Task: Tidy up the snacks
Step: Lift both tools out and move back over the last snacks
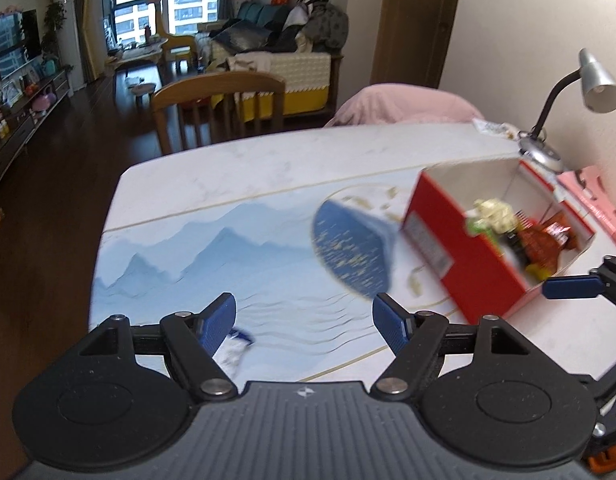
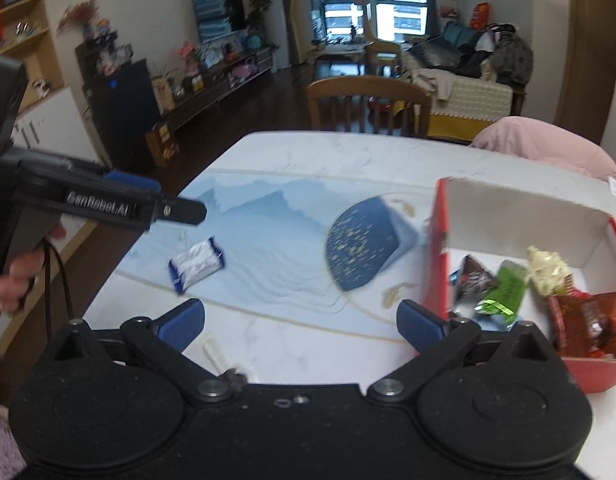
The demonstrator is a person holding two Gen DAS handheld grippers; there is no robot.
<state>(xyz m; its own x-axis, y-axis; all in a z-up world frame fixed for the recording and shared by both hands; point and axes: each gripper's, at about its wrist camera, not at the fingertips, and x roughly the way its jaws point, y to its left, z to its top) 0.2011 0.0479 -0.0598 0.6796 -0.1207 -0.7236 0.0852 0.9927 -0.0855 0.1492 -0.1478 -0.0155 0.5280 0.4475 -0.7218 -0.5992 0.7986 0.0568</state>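
Observation:
A red box [image 1: 460, 256] with a white inside stands on the right of the table and holds several snack packets [image 1: 524, 236]; it also shows in the right wrist view [image 2: 440, 248] with its packets [image 2: 504, 288]. One silver and blue packet [image 2: 196, 266] lies loose on the blue mat, to the left; in the left wrist view it [image 1: 234, 350] peeks out just below my left gripper [image 1: 304, 320]. The left gripper is open and empty above the mat. My right gripper [image 2: 302, 322] is open and empty, near the box's front left corner.
The table [image 2: 308, 152] carries a blue mountain-print mat [image 1: 228, 248]. A desk lamp [image 1: 580, 96] and a pink item [image 1: 596, 204] stand beyond the box. A wooden chair [image 1: 216, 104] and a pink-covered seat [image 1: 404, 104] stand at the far edge.

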